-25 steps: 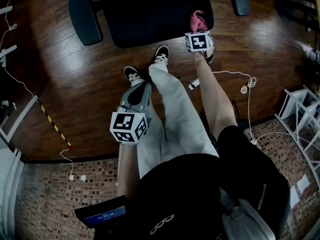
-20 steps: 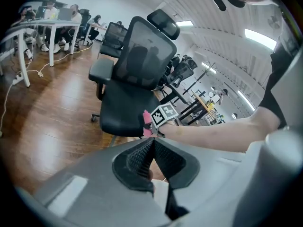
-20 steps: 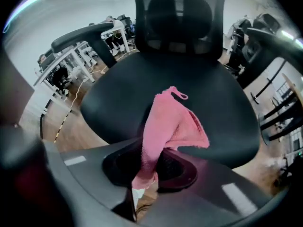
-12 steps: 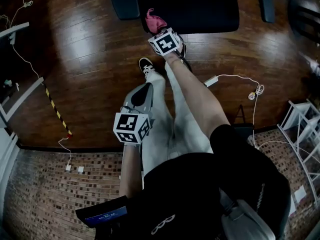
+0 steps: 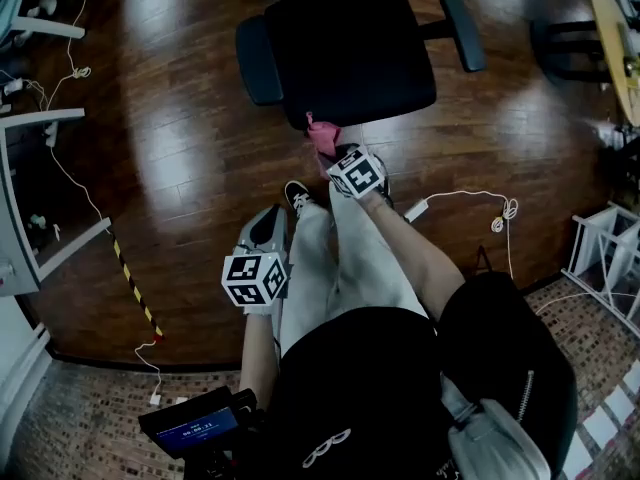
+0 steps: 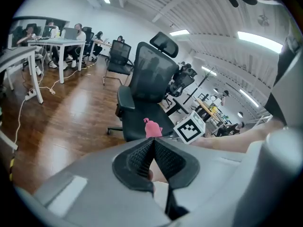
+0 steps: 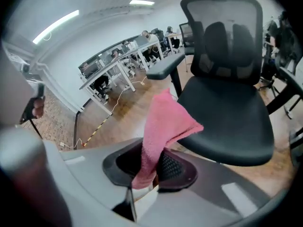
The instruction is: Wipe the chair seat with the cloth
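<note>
A black office chair stands ahead of me, its seat bare. My right gripper is shut on a pink cloth and holds it just off the seat's front edge, at the near left corner. The cloth sticks up from the jaws and folds over. My left gripper hangs lower and nearer to me, over my leg, jaws pressed together with nothing between them.
Armrests flank the seat, and the high mesh backrest rises behind it. A white cable and plug lie on the wood floor to the right. Desks stand left, a white rack right, a round table far right.
My view has pulled back, so the whole chair shows now. The right gripper with the cloth has come off the seat's front area to just before its front edge.
</note>
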`<act>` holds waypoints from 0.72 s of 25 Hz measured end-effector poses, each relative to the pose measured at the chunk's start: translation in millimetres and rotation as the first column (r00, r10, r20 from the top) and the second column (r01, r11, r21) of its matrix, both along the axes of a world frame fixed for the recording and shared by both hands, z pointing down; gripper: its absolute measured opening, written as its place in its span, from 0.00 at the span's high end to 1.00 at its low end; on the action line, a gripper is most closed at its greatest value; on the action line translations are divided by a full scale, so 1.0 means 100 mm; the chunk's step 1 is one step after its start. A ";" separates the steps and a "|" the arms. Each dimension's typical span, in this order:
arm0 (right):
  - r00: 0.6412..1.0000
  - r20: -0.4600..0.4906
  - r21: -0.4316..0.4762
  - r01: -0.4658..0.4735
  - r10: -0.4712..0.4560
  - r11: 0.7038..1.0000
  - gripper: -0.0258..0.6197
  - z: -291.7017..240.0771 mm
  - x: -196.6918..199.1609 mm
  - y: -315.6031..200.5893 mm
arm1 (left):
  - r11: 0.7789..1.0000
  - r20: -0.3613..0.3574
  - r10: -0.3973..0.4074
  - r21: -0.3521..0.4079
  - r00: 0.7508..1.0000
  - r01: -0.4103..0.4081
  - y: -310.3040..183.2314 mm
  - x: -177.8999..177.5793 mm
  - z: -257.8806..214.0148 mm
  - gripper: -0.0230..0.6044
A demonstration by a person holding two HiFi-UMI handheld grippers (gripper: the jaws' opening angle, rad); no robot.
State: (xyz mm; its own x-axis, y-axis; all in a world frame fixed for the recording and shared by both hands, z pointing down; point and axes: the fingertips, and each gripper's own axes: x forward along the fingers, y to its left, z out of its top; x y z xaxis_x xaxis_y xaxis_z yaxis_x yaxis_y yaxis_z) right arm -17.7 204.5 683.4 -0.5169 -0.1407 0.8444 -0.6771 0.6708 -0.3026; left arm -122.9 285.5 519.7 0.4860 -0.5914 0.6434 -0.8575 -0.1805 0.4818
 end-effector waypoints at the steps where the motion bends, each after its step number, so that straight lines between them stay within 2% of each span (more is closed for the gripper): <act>1: 1.000 0.000 0.006 -0.021 0.021 1.000 0.86 -0.18 0.11 0.08 | 1.000 -0.007 0.021 0.011 1.000 -0.021 0.00 0.04 -0.09 0.97; 4: 0.995 0.028 0.017 -0.092 0.091 0.996 0.86 -0.75 0.27 0.43 | 0.996 -0.006 0.090 0.029 0.996 -0.089 0.14 0.11 -0.34 0.97; 6: 0.988 0.060 0.078 -0.147 0.142 0.986 0.86 -1.18 0.32 0.46 | 0.989 -0.001 0.137 0.052 0.991 -0.137 0.11 0.13 -0.46 0.97; 9: 0.968 0.116 0.198 -0.241 0.221 0.950 0.86 -1.78 0.44 0.25 | 0.971 0.011 0.219 0.101 0.976 -0.219 -0.20 0.25 -0.63 0.97; 12: 0.935 0.193 0.261 -0.342 0.298 0.903 0.86 -2.22 0.63 0.19 | 0.950 0.021 0.277 0.144 0.961 -0.277 -0.43 0.48 -0.85 0.97; 15: 0.910 0.315 0.379 -0.381 0.269 0.843 0.86 -2.72 0.81 0.28 | 0.933 0.019 0.304 0.194 0.952 -0.302 -0.48 0.81 -1.06 0.97; 18: 0.913 0.345 0.440 -0.362 0.217 0.822 0.86 -3.01 1.01 0.40 | 0.913 0.026 0.339 0.233 0.940 -0.335 -0.50 1.15 -1.22 0.97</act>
